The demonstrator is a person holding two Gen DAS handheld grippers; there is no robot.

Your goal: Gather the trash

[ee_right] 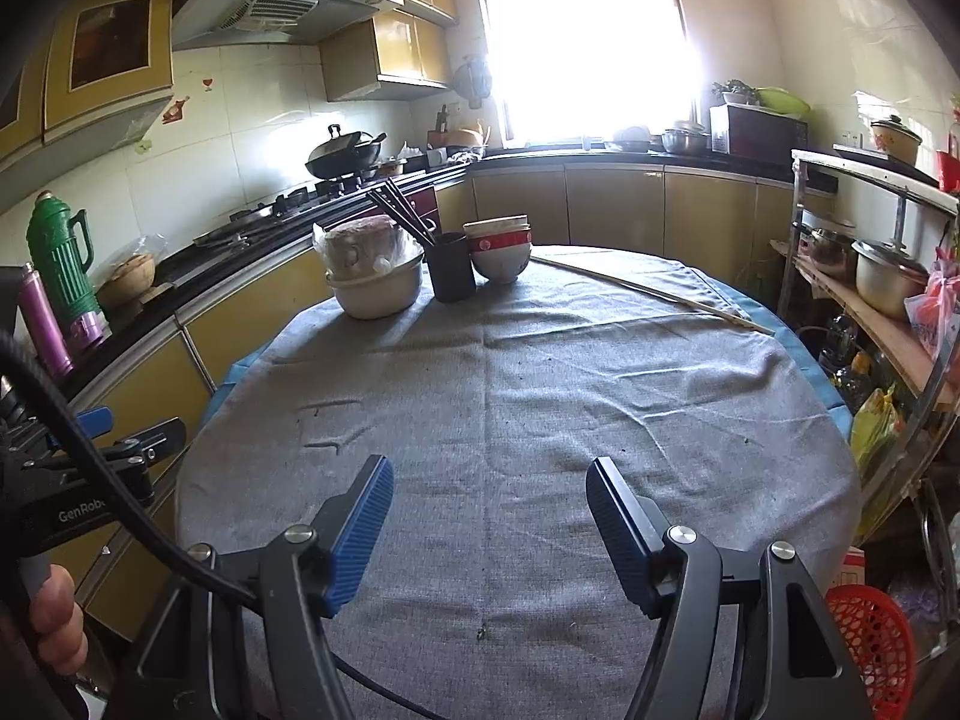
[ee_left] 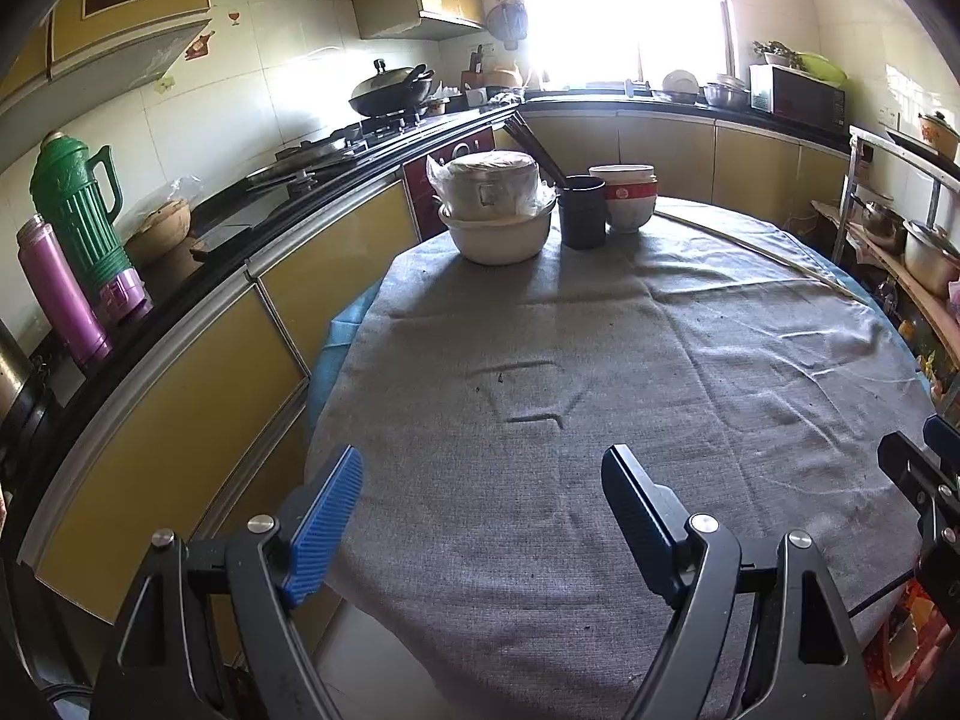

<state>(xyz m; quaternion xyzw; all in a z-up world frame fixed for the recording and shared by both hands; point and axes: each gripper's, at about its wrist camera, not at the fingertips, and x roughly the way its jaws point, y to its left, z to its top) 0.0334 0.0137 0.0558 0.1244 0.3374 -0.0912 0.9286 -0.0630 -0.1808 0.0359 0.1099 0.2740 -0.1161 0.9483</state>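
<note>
My left gripper (ee_left: 483,468) is open and empty above the near part of a round table with a grey cloth (ee_left: 660,360). My right gripper (ee_right: 489,477) is open and empty above the same cloth (ee_right: 570,372). Small dark crumbs (ee_left: 498,381) lie on the cloth, and one speck (ee_right: 482,634) lies near the front edge. A red mesh waste basket (ee_right: 876,642) stands on the floor at the lower right. The left gripper also shows at the left edge of the right wrist view (ee_right: 129,438). No larger trash shows on the cloth.
At the table's far side stand a covered pot in a white basin (ee_left: 495,210), a black chopstick holder (ee_left: 582,210) and stacked bowls (ee_left: 624,195). A long stick (ee_right: 654,294) lies at the far right. A counter with flasks (ee_left: 75,222) runs on the left; a shelf with pots (ee_right: 882,282) stands on the right.
</note>
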